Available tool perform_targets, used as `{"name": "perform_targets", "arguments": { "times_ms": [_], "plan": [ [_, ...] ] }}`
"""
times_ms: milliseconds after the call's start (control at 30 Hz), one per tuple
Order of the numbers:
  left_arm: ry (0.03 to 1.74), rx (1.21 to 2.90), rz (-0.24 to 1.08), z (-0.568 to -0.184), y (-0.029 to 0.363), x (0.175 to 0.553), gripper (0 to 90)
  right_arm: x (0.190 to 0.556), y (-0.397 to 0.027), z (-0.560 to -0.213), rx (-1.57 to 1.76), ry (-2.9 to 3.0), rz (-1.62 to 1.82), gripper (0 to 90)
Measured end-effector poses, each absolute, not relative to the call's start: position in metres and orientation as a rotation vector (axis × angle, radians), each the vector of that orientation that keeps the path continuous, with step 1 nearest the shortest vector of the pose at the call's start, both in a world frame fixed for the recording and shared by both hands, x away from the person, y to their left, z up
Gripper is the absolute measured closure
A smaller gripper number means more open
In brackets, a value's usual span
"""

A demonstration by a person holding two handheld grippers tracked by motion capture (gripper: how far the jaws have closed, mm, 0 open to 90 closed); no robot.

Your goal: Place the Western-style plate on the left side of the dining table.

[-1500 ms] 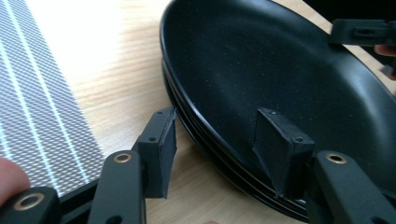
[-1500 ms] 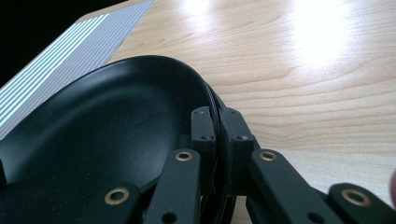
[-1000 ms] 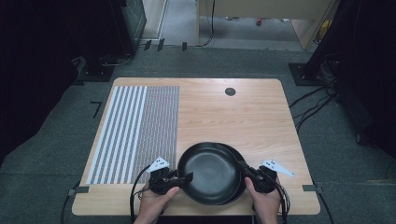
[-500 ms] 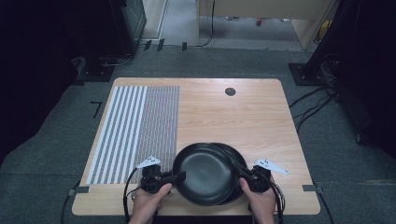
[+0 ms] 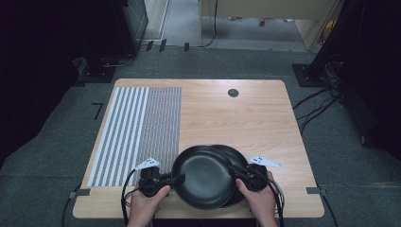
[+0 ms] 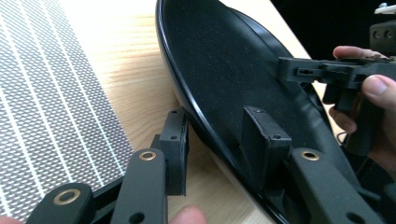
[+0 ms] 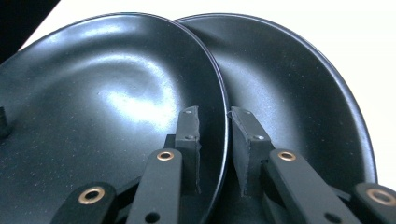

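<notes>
Two black plates lie near the table's front edge. The upper plate (image 5: 203,175) is offset to the left and tilted, and it uncovers the right part of the lower plate (image 5: 240,157). My left gripper (image 5: 178,178) is shut on the upper plate's left rim, one jaw under it and one on top (image 6: 217,135). On the opposite rim, my right gripper (image 5: 235,172) is shut the same way (image 7: 217,135), with the upper plate (image 7: 116,93) left of its jaws and the lower plate (image 7: 289,79) to the right. The right gripper's jaw (image 6: 299,70) also reaches over the plate (image 6: 224,60) in the left gripper view.
A striped and dotted mat (image 5: 137,127) covers the left part of the wooden table (image 5: 236,118). A small black round grommet (image 5: 232,92) sits near the far edge. Cables (image 5: 326,99) and dark equipment stand on the floor around the table.
Both grippers have carried the upper plate to the left, so that it has slid off the lower plate and bared that plate's right side.
</notes>
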State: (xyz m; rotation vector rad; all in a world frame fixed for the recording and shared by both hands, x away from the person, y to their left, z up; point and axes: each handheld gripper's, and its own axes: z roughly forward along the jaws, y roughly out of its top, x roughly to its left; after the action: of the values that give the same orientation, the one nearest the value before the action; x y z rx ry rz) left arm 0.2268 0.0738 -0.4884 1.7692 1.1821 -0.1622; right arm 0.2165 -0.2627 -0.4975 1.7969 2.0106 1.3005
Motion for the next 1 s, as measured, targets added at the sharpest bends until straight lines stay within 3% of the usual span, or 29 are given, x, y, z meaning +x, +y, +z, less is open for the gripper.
{"name": "perform_targets", "arguments": {
  "times_ms": [433, 1000],
  "plan": [
    [1.202, 1.726, -0.251, -0.495, 0.081, 0.228, 63.3, 0.228, -0.274, -0.506, 1.949, 1.913, 1.581, 83.1],
    [1.235, 1.804, -0.16, -0.485, 0.076, 0.223, 59.9, 0.223, -0.278, -0.507, 2.006, 1.815, 1.686, 86.1]
  ]
}}
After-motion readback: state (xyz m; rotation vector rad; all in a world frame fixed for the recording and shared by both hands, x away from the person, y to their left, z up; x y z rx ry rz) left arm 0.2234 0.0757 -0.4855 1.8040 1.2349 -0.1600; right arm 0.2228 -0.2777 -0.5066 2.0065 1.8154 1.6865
